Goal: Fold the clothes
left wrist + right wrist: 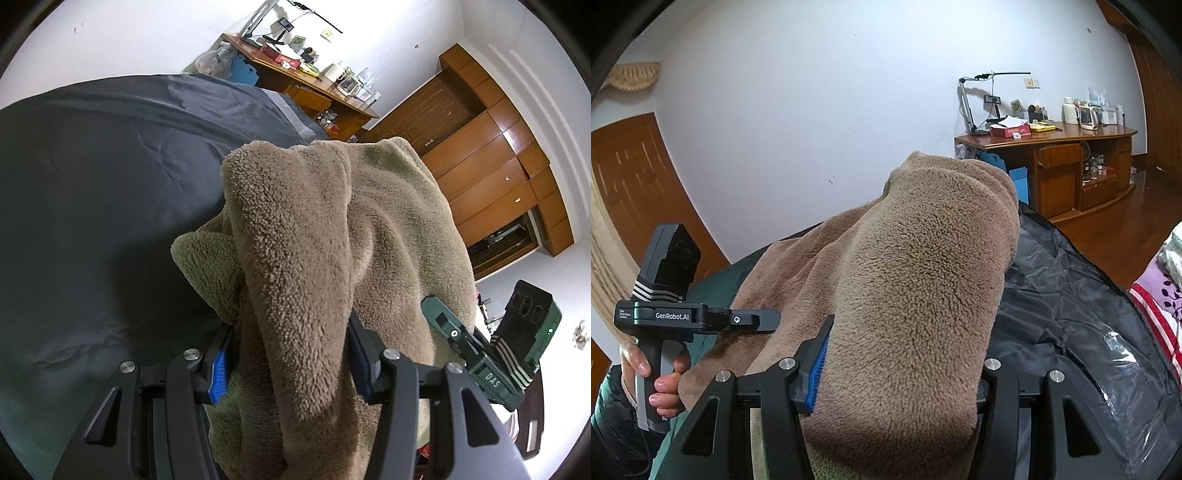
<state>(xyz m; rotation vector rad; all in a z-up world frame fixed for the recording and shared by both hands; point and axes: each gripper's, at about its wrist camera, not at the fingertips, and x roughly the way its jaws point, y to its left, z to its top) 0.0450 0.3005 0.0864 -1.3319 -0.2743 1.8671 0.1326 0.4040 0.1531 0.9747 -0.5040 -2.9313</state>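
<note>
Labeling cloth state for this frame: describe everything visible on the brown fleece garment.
The brown fleece garment is thick, nubby tan pile, with a greener-looking flap at its left edge in the left wrist view. It is bunched and lifted, draped in folds rather than flat. The left gripper and the right gripper each have jaws closed on a thick wad of it. Its lower part trails toward the dark bed cover. No sleeves or collar can be made out.
</note>
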